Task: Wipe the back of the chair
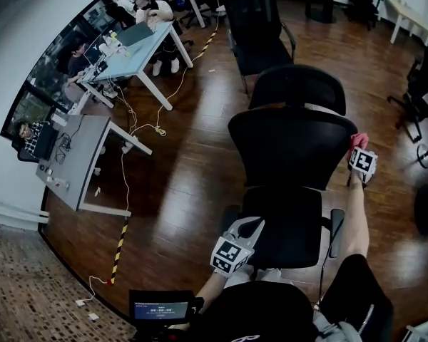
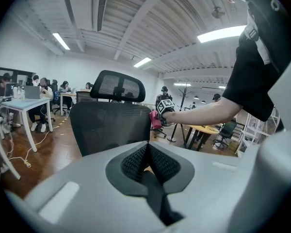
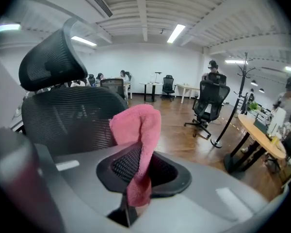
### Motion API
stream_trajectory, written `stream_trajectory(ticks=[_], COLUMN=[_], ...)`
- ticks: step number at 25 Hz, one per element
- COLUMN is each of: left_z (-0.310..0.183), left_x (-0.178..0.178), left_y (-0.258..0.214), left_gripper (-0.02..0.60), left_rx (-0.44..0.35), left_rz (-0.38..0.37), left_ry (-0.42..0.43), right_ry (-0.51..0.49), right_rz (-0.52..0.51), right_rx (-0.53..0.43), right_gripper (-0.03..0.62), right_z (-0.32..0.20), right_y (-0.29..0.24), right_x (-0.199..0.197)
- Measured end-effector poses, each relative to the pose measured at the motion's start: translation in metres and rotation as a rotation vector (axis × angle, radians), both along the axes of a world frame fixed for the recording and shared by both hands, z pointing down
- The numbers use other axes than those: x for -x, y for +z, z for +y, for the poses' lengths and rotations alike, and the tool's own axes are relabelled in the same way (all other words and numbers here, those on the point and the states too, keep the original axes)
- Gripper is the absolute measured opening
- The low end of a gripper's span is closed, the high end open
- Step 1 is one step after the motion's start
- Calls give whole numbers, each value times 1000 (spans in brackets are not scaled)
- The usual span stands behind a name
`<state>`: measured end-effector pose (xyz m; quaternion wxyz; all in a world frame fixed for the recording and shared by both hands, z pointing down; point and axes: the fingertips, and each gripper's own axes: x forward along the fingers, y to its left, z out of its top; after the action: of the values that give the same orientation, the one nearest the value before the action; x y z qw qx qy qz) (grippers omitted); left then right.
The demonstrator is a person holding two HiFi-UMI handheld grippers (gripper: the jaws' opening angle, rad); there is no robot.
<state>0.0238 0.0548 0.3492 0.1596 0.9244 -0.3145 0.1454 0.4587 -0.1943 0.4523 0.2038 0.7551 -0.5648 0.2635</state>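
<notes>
The right gripper [image 1: 359, 152] is pinching a pink cloth [image 3: 138, 130], its jaws closed on the fabric with a folded hump of it standing up above the pads. In the head view that cloth is sitting up at the right-hand edge of the black mesh backrest [image 1: 292, 144], near its top corner. It's right against the edge or just off it, too close to call. The person's arm is reaching out alongside the office chair on that side. The headrest [image 1: 297, 85] is standing above the backrest, a little farther from the camera. Down low, the left gripper [image 1: 251, 226] is hanging by the front left corner of the seat [image 1: 282, 223], well apart from the cloth. Its own view is showing the jaws pressed together with nothing between them, pointing up toward the backrest. The chair is standing on a dark wooden floor [image 1: 185, 169], with pale desks [image 1: 139, 52] off to the left where people are sitting.
</notes>
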Motion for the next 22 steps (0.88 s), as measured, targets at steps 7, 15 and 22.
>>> stream_trajectory(ticks=[7,15,22], left_z=[2,-7,-7], left_x=[30,57,71], left_y=[8,9,12], left_gripper=[-6,-6,-6], left_rx=[7,13,29], left_rz=[-4,6,12], left_ry=[-26,-60,-54], right_ry=[24,-115,-232], right_rz=[65,109,128], right_rx=[108,78,52], right_gripper=[40,41,41], right_z=[-1,-33,-54], right_y=[18,14,13], right_x=[37,103,178])
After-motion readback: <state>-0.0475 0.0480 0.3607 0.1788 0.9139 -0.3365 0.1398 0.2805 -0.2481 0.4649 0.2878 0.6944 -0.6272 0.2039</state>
